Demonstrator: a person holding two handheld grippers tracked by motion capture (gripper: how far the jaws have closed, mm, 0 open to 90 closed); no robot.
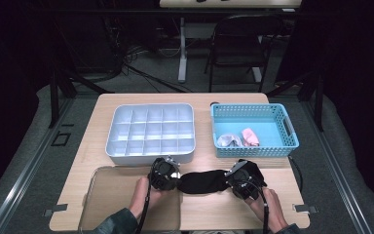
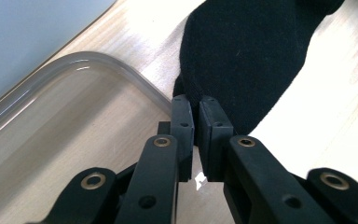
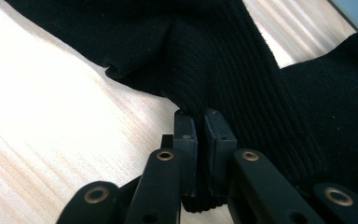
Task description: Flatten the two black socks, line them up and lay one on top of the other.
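A black sock lies stretched across the near part of the wooden table, between my two grippers. My left gripper is at the sock's left end. In the left gripper view its jaws are pinched on the edge of the black sock. My right gripper is at the sock's right end. In the right gripper view that gripper is shut on a fold of the black sock's ribbed cloth. A hand holds each gripper from the table's near edge.
A clear plastic tray lies at the near left, its rim just beside the left gripper. Behind it stands a grey compartment box. A blue basket at the right holds a pink sock and a grey one.
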